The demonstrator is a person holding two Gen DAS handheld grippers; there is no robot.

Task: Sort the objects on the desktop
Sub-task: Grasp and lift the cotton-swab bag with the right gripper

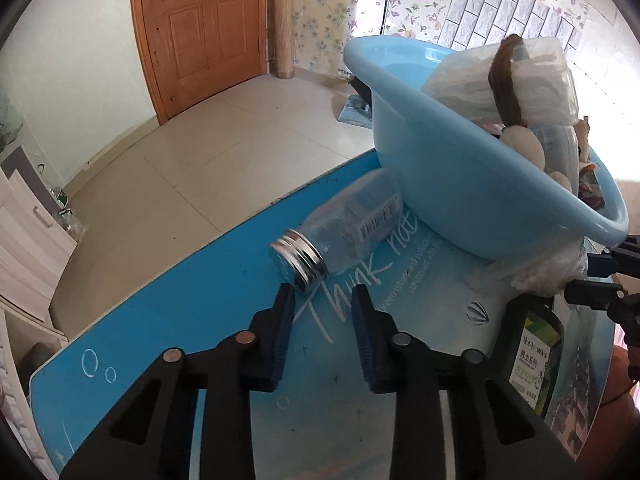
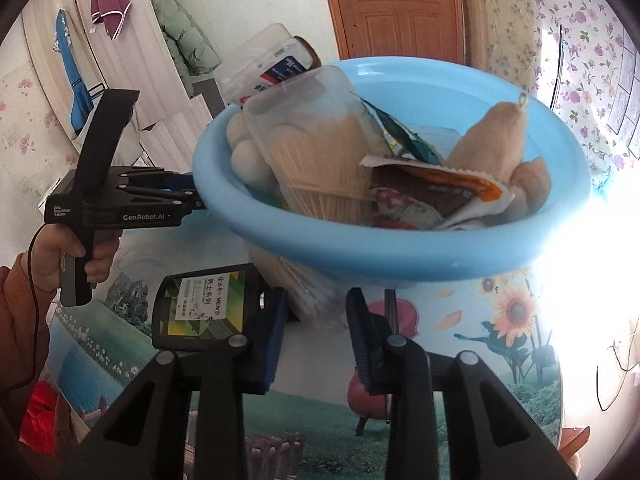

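A light blue basin (image 1: 460, 184) stands on the printed table mat, filled with a clear box of sticks (image 2: 320, 152), snack packets (image 2: 432, 188), a tan plush toy (image 2: 504, 140) and white balls. A clear jar with a silver lid (image 1: 340, 232) lies on its side beside the basin. My left gripper (image 1: 324, 300) is open and empty, just short of the jar's lid. My right gripper (image 2: 316, 308) is open and empty, in front of a plastic bag (image 2: 308, 288) under the basin's rim. A black box with a green label (image 2: 204, 304) lies left of it.
The blue mat (image 1: 160, 340) runs to the table's edge on the left, with tiled floor beyond. The black box also shows in the left wrist view (image 1: 532, 356). The left gripper's body and the hand holding it show in the right wrist view (image 2: 120, 200).
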